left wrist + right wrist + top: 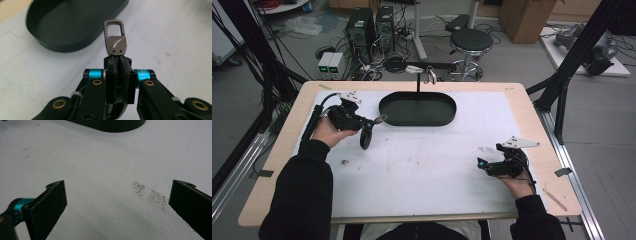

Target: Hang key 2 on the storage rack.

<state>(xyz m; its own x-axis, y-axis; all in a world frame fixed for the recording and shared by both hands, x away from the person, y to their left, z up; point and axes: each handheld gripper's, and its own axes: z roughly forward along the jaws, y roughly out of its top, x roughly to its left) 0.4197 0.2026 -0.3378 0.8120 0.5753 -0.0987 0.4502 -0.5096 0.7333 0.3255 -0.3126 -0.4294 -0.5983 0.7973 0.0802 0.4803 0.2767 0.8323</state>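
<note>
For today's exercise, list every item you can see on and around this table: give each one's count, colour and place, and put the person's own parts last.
Metal clip: one, dark silver, held at the tip of the shut left jaws, above the mat.
Oval tray: one, black, far middle of the mat.
Mat: one, white, covering most of the table.
Table: one, light wood.
Stool: one, black seat, on the floor beyond the table.
Computer towers: two, black, on the floor at far left.
Left gripper: one, black, shut on the clip.
Right gripper: one, black, jaws open, low over the mat near the right edge.
Sleeves: two, black, at the near edge.
</note>
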